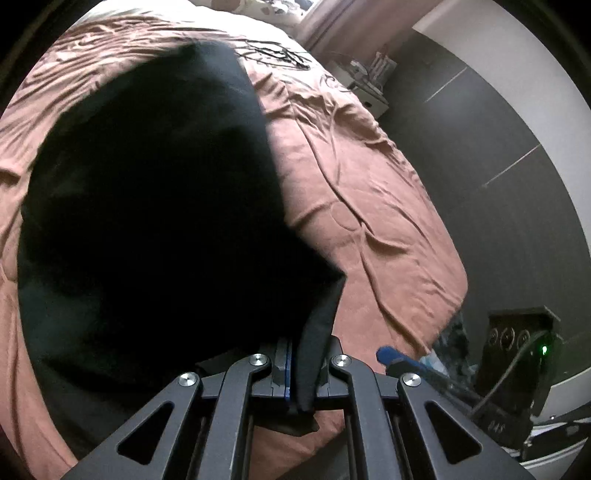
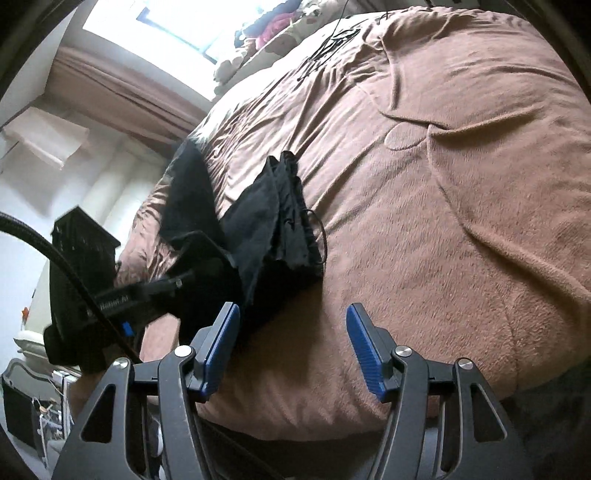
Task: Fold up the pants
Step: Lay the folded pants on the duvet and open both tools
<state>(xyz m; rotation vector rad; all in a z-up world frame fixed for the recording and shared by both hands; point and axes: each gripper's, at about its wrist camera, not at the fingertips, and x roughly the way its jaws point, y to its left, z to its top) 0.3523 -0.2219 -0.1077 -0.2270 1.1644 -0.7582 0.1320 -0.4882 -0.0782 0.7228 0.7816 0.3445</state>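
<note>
The left gripper (image 1: 301, 373) is clenched on a fold of the black pants (image 1: 155, 206); dark cloth is pinched between its blue pads at 6 o'clock in the left wrist view and rises from there into a broad black mass that fills the frame from 7 to 12 o'clock. The pants lie on a brown blanket (image 1: 369, 206) covering the bed. Only this view shows the grey tiled floor (image 1: 480, 129) at 2 o'clock and a black box with a green light (image 1: 524, 354) at 4 o'clock.

The right wrist view gives what the left one hides: the shape of the garment. The pants (image 2: 273, 221) lie bunched in a narrow strip from 10 o'clock toward the centre, with a drawstring loop at their right edge. The left gripper (image 2: 207, 258) shows here from outside, reaching in from 9 o'clock with a black cable (image 2: 55, 254) trailing from it. The right gripper (image 2: 291, 350) stands released, its blue pads (image 2: 364, 350) apart with only blanket (image 2: 461, 184) between them, the left pad just beside the pants' near end. A bright window (image 2: 155, 26) sits at 11 o'clock.
</note>
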